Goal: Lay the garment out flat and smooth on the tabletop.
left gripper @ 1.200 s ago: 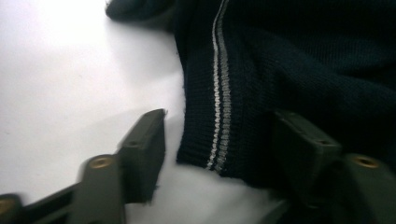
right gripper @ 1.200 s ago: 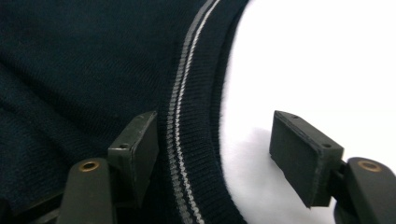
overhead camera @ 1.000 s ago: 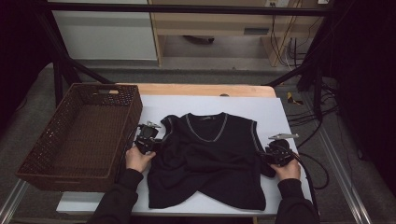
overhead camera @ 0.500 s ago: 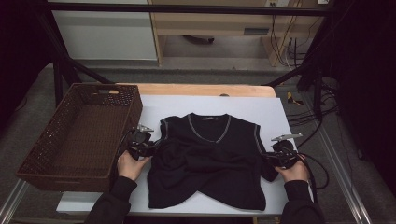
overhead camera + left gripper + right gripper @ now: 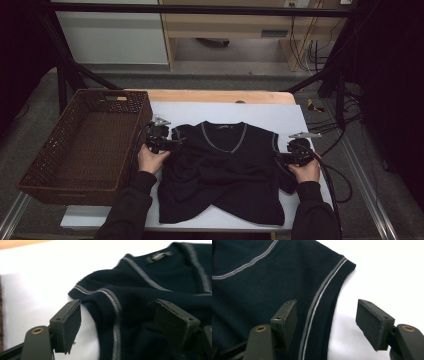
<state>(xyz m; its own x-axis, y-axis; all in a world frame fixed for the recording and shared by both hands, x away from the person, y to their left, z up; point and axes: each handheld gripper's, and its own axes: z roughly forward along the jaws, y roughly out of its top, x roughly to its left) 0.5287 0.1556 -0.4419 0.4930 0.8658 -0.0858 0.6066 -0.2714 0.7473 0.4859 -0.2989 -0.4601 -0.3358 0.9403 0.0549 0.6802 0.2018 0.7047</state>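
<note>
Surface: white-topped bench with a wooden strip along its far edge.
Left fingers: apart, straddling the striped armhole edge of the vest; nothing clamped.
Right fingers: apart, straddling the opposite striped armhole edge; nothing clamped.
Left gripper: at the vest's left shoulder, held in the left hand.
Right gripper: at the vest's right side, held in the right hand.
Vest: dark, V-neck, lying mid-bench, collar toward the far edge, cloth rumpled across the middle.
Basket: brown wicker, overhanging the bench's left edge, just beside the left gripper.
</note>
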